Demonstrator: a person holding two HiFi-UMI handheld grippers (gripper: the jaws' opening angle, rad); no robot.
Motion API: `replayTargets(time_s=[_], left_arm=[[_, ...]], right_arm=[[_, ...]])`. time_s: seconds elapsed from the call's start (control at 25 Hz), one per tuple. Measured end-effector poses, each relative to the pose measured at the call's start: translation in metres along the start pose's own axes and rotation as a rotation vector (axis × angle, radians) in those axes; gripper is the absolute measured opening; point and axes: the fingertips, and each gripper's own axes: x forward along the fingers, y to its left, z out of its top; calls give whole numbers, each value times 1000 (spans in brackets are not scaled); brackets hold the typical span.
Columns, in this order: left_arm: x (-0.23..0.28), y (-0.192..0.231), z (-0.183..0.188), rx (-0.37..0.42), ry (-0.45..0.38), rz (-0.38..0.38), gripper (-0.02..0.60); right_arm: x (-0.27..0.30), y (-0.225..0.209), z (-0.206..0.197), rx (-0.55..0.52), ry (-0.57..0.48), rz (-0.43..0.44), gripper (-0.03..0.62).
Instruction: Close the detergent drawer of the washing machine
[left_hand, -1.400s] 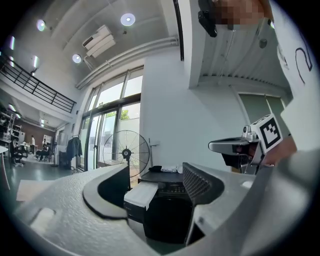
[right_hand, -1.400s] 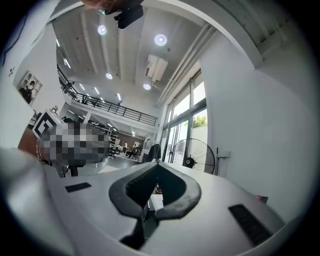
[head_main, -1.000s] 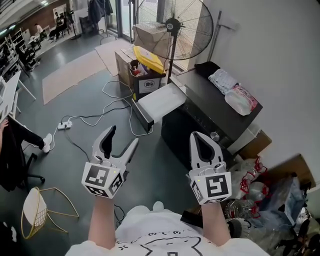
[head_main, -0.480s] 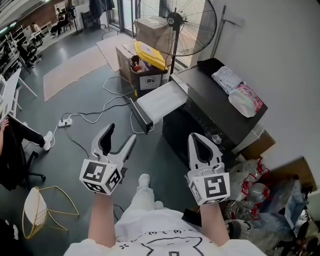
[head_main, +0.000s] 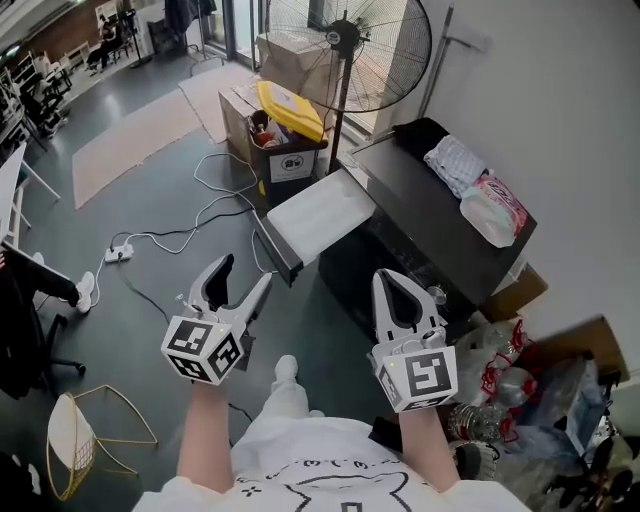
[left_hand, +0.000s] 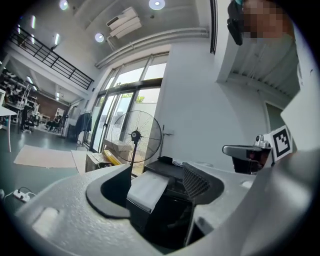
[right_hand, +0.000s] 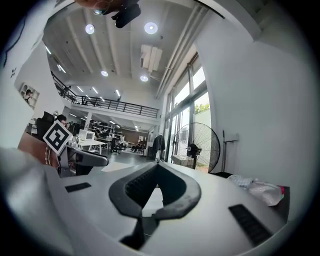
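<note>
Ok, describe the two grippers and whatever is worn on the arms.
The left gripper and the right gripper both have pale grey plastic bodies with curved jaws lined by black ribbed pads. Each carries a cube with black-and-white square markers at its back end. No cables show. The forearms are bare below a white T-shirt with black print.

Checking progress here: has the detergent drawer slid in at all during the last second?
No. The detergent drawer still sticks out just as far from the front of the washing machine.
</note>
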Motion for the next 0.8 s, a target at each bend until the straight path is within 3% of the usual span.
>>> replayTargets(time_s=[0.4, 0.8], left_arm=[[61, 55, -52, -134, 127, -73, 328], [101, 90, -116, -267, 264, -212, 328]], right_arm=[[80, -11, -28, 17, 89, -4, -2], [138, -14, -61, 45, 179, -21, -2]])
